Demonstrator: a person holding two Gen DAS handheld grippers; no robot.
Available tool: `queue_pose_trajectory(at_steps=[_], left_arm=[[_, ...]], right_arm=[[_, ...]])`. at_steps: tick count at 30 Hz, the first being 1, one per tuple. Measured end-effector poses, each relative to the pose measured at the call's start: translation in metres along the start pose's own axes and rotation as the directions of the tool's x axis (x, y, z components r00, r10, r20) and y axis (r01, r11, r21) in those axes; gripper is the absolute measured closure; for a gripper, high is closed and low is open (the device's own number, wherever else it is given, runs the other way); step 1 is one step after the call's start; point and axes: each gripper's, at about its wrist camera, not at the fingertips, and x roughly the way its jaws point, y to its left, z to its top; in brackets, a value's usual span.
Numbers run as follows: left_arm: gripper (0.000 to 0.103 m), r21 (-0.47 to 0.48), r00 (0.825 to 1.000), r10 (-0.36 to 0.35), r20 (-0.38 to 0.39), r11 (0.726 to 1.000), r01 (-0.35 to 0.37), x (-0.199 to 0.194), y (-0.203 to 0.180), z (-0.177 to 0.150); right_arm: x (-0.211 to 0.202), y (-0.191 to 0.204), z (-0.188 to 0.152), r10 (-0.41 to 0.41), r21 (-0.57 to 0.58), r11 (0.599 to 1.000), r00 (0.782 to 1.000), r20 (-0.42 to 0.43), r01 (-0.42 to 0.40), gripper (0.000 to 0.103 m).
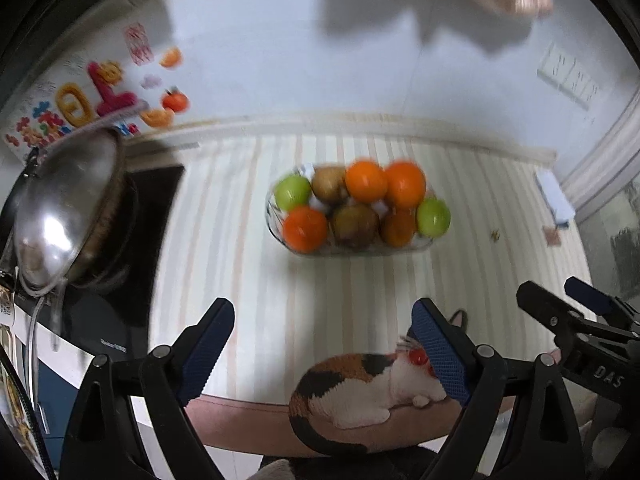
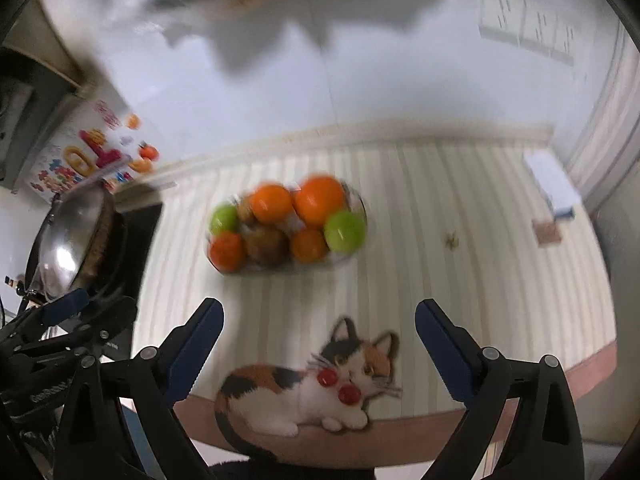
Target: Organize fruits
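A clear glass bowl (image 1: 280, 236) (image 2: 356, 196) stands on a striped mat in the middle of both wrist views. It holds several oranges (image 1: 306, 228) (image 2: 320, 200), two green apples (image 1: 293, 192) (image 2: 345, 230) and brownish kiwis (image 1: 354, 226) (image 2: 266, 246). My left gripper (image 1: 324, 320) hangs open above the mat's near part, well short of the bowl, with nothing between its blue pads. My right gripper (image 2: 320, 316) is likewise open and empty, above a cat picture (image 2: 312, 388), short of the bowl. The right gripper (image 1: 576, 300) also shows at the right of the left wrist view.
A steel pan lid (image 1: 60, 208) (image 2: 68, 236) leans on a black cooktop (image 1: 156, 200) at the left. Colourful fruit stickers (image 1: 104, 88) cover the wall there. A white box (image 2: 552, 184) lies at the mat's far right, with a small scrap (image 1: 496, 235). A tiled wall stands behind.
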Motion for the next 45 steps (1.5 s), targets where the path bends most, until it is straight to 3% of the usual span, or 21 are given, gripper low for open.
queue_pose_trajectory(at_steps=[5,7,10,17,21,27,33,36,37,40,45], left_arm=[[0.012,0.051,0.989,0.019,-0.149,0.999,-0.012,0.057,-0.022,-0.013],[0.012,0.073,0.976,0.024,-0.215,0.997,-0.008,0.080,-0.029,-0.018],[0.012,0.139,0.944,0.039,-0.326,0.990,0.007,0.113,-0.042,-0.031],[0.012,0.180,0.907,0.066,-0.416,0.984,0.011,0.147,-0.051,-0.049],[0.012,0.159,0.904,0.051,-0.425,0.987,0.019,0.152,-0.049,-0.048],[0.012,0.146,0.907,-0.012,-0.422,0.986,0.081,0.158,-0.063,-0.050],[0.013,0.236,0.906,-0.063,-0.419,0.956,0.175,0.167,-0.108,-0.056],[0.030,0.262,0.903,-0.076,-0.422,0.944,0.202,0.173,-0.123,-0.058],[0.039,0.265,0.899,-0.082,-0.430,0.941,0.213,0.177,-0.127,-0.058],[0.058,0.268,0.886,-0.088,-0.455,0.935,0.230,0.187,-0.132,-0.059],[0.075,0.305,0.897,-0.074,-0.435,0.926,0.224,0.189,-0.139,-0.059]], right_arm=[[0.073,-0.044,-0.033,0.024,0.066,0.998,0.981,-0.193,-0.012,0.006],[0.097,-0.052,-0.049,0.037,0.067,0.998,0.967,-0.250,-0.021,0.025],[0.136,-0.059,-0.075,0.070,0.066,0.997,0.931,-0.357,-0.050,0.030],[0.181,-0.055,-0.106,0.109,0.058,0.994,0.891,-0.440,-0.093,0.050],[0.185,-0.050,-0.117,0.069,-0.010,0.997,0.900,-0.431,-0.082,0.070],[0.172,-0.070,-0.115,0.026,-0.006,1.000,0.920,-0.390,-0.031,0.070],[0.168,-0.097,-0.111,-0.006,0.007,1.000,0.928,-0.372,0.009,0.070],[0.170,-0.105,-0.112,0.000,0.009,1.000,0.927,-0.375,0.003,0.070],[0.172,-0.108,-0.114,0.005,0.004,1.000,0.922,-0.386,-0.003,0.069],[0.176,-0.118,-0.114,0.030,0.014,1.000,0.919,-0.394,-0.026,0.060],[0.164,-0.121,-0.110,0.047,0.023,0.999,0.934,-0.354,-0.042,0.060]])
